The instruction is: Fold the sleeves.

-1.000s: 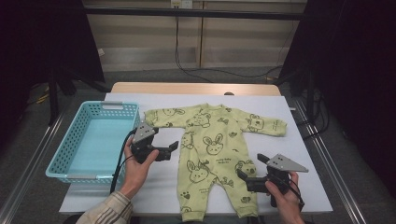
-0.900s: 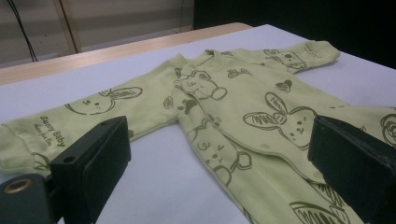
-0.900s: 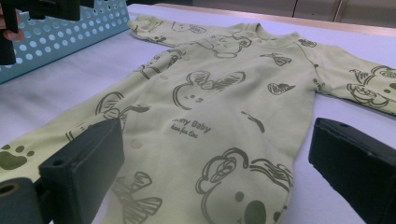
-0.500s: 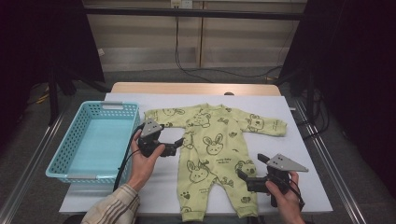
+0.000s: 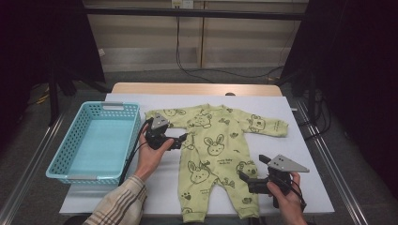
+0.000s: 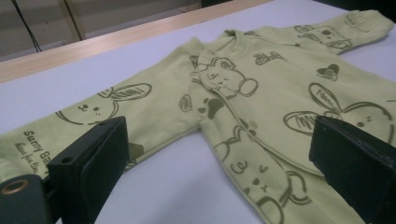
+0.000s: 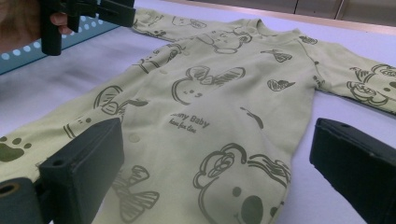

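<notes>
A pale green baby romper [image 5: 216, 154] printed with bunnies, bears and paw marks lies flat and face up in the middle of the high view, on a white surface [image 5: 309, 154]. Its sleeves are spread toward the upper left and upper right, its legs toward the bottom edge. A turquoise basket [image 5: 96, 140] sits at the left, apart from the cloth.

The left gripper [image 5: 180, 140] hovers at the romper's left armpit, jaws wide and holding nothing. The right gripper [image 5: 244, 177] rests near the lower right leg, likewise wide and empty.

The step in hand looks like taking hold of the garment, perhaps to fold it. To do it well, each gripper should probably come down low, slide one jaw under a single edge of cloth, then close on the seam or cuff, not on the loose middle, so the fabric does not bunch.

Printed writing reads "Sunny Ba…" on the sleeve in the left gripper view and "…nny Baby" on the body in the right gripper view; the smaller line beneath is too blurred to read.
</notes>
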A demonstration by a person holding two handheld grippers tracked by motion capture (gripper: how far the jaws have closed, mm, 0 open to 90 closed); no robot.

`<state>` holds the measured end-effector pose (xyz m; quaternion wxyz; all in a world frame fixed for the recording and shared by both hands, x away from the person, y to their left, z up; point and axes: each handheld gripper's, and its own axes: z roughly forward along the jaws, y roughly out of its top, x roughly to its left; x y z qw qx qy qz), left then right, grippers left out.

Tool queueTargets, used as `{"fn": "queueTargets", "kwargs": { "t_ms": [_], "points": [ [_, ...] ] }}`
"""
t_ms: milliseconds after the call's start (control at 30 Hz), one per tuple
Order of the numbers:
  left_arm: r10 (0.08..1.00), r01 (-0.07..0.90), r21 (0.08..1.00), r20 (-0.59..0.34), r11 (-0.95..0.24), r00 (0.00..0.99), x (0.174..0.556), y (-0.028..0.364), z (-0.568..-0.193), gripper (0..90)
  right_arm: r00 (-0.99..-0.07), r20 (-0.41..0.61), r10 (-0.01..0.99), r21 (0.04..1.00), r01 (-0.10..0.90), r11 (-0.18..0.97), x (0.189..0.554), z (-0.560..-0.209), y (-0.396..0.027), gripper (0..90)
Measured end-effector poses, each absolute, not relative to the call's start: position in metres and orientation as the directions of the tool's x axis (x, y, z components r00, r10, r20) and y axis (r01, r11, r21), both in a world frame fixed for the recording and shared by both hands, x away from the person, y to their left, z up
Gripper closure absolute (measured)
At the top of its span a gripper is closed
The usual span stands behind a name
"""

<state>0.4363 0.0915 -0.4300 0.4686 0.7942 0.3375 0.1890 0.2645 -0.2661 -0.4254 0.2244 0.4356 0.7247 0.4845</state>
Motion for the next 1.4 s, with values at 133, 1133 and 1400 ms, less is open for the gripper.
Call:
{"fn": "queueTargets", "kwargs": {
  "t_ms": [133,1133,1400],
  "points": [
    [0.73,0.372,0.869,-0.019,-0.325,0.683,0.451,0.094,-0.432,5.4,-0.522,0.1,0.847,0.896,0.418,0.152,0.264,-0.426,-0.266,2.8],
    [0.845,0.553,0.745,0.026,-0.373,0.535,0.508,0.101,-0.462,24.4,-0.535,0.098,0.839,0.897,0.412,0.158,0.263,-0.426,-0.267,2.7],
    [0.808,0.555,0.728,-0.003,-0.403,0.59,0.51,0.103,-0.46,41.6,-0.536,0.087,0.84,0.894,0.413,0.171,0.263,-0.426,-0.266,2.7]
  ]
}}
